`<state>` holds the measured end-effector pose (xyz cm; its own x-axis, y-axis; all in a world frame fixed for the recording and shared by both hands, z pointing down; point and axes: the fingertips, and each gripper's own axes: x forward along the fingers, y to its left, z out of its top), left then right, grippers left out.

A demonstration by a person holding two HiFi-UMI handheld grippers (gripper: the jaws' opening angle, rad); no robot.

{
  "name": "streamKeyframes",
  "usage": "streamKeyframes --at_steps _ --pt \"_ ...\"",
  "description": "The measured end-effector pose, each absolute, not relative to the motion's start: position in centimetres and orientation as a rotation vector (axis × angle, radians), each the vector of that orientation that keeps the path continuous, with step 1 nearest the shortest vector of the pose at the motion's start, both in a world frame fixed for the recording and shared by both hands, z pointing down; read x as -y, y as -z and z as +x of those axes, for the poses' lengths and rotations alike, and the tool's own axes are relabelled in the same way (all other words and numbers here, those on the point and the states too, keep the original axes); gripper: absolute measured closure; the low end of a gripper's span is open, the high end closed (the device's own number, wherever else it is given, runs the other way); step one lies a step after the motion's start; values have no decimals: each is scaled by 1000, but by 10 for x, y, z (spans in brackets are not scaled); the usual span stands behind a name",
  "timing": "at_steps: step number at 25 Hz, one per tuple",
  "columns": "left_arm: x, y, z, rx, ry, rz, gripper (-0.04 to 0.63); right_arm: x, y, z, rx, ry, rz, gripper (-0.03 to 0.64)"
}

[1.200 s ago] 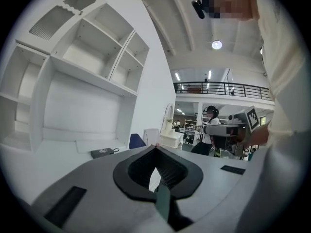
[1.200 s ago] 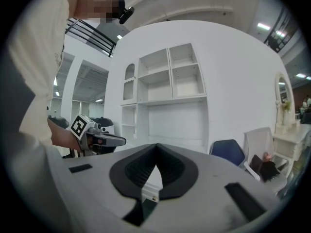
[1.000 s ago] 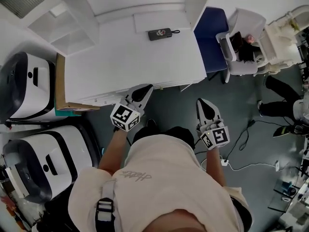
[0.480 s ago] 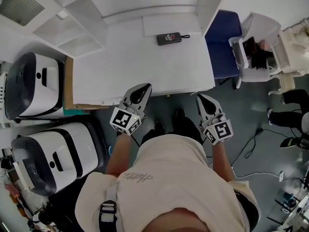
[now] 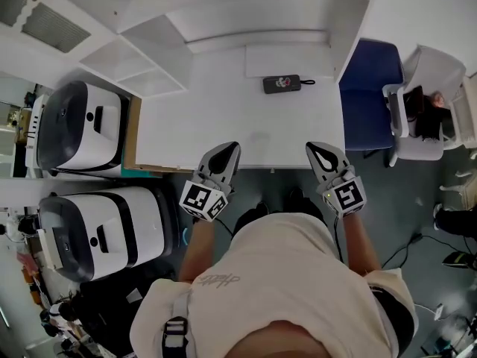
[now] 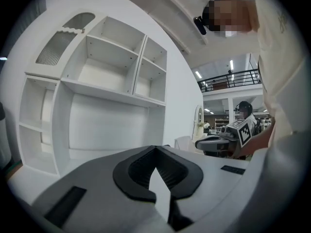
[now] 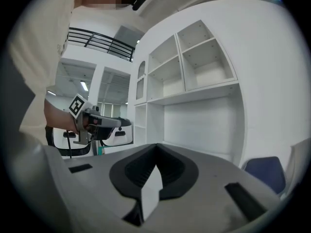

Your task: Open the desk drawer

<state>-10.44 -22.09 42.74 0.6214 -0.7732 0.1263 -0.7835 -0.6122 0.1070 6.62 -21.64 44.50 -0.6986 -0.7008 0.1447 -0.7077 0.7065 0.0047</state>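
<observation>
Flat white desk (image 5: 246, 121): left gripper (image 5: 228, 150) and right gripper (image 5: 316, 148) at its near edge, well apart. Both claws clenched, empty. Small black rectangular device (image 5: 282, 84) near desk's far edge.

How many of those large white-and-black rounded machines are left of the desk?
2. The far machine sits beside the desk's left edge; the near machine is left of the left gripper. More may lie outside the frame.

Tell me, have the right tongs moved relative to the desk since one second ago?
Yes. The right tongs came toward the desk: earlier, a gap showed between their tip and its front edge; now the tip overlaps that edge.
</observation>
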Motion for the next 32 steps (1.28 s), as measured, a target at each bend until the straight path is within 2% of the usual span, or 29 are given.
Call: streamKeyframes --at_steps 8,29,32 --pt "211 -425 -96 1320 -50 2673 595 234 -454 46 2874 -133 986 620" --pt "216 -408 -113 1114 -25 2805 595 196 -427 26 2776 -70 1195 620" --pt "213 -407 -119 1104 47 2774 595 191 -428 23 2772 -65 1193 620"
